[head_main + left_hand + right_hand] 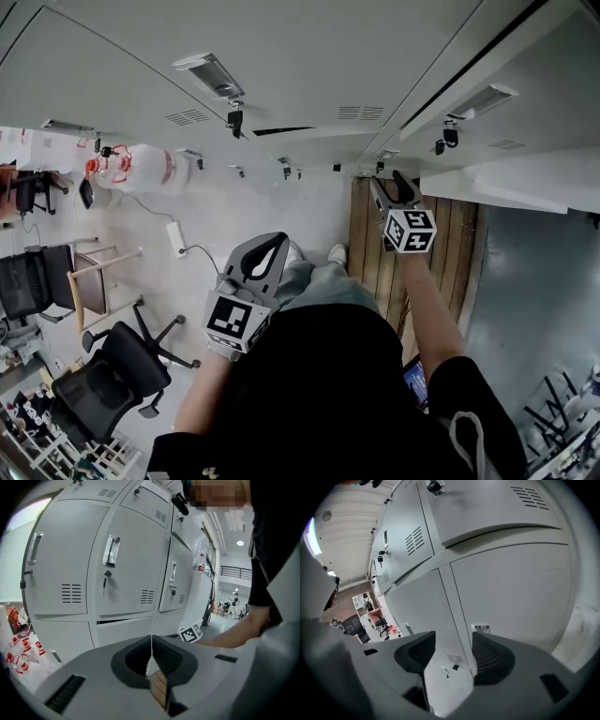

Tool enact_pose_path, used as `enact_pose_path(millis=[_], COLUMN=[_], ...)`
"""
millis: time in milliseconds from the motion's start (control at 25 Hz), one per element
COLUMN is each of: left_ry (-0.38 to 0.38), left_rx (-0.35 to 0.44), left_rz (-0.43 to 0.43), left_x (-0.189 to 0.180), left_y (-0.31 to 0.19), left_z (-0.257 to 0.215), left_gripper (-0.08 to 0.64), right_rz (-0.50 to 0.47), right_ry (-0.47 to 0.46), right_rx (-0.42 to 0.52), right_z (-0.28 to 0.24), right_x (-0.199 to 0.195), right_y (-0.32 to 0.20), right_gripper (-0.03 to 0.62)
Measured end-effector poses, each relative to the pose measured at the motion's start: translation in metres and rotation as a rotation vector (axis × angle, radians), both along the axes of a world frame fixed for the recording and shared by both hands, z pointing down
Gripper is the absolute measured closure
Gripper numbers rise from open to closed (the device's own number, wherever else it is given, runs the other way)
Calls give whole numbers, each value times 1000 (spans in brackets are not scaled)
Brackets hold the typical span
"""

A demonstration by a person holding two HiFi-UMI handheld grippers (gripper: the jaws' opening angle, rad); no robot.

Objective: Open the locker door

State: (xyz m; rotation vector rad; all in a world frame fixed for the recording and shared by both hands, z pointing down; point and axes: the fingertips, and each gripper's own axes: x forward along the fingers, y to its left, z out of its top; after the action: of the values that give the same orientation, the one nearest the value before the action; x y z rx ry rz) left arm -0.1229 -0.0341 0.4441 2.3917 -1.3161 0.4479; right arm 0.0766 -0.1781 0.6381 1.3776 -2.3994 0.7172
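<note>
Right gripper view: the right tongs [452, 644] stand open, their two dark pads spread with nothing between them, and they point low at the locker bank. Just past the right-hand pad a short chrome handle [480, 628] juts from the locker door [511, 588] of the lower tier. The spread presumably serves to let the jaws close over that handle, which they do not yet touch. Above this door the lower edge of a second door appears to stand slightly proud of the row; whether it is unlatched cannot be told.

Left gripper view: the left tongs [151, 639] are closed and empty, the pads meeting along one seam, and they sit low at the person's side. They are judged idle, since one handle calls for one tool. Beyond them run the upper doors, each with an upright handle [111, 550], and a key [107, 577] hangs in the lock beneath one.

Head view: the right arm is stretched over the wooden floor strip [375, 244] toward the lockers, while the left arm is bent close to the body. Farther off, an office chair [112, 375] stands well apart on the left, clear of any door swing.

The task is judged to be at the approach: handle ungrasped, door apparently shut.
</note>
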Motion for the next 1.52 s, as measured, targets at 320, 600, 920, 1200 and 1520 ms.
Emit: enact_pose_path(millis=[320,600,920,1200,1520], left_ry=[-23,-39,-50,-41,-43], left_rx=[-32,-71,-87,-45,-85], left_rz=[-29,-52,-84,-71,-93], left_x=[-26,-35,-47,-44,-45], left_y=[-1,1,5,4,13], left_z=[8,14,19,16,17], left_gripper=[537,537,537,537,537], right_rz=[1,-52,-77,-48,-83], right_ry=[51,133,141,114,129], right_rx=[-46,-71,-76,-76,-81], right_z=[42,69,77,75,76], right_x=[1,0,-8,-11,-9], right_y=[-27,-47,-60,-62,-44], right_gripper=[356,356,356,356,356])
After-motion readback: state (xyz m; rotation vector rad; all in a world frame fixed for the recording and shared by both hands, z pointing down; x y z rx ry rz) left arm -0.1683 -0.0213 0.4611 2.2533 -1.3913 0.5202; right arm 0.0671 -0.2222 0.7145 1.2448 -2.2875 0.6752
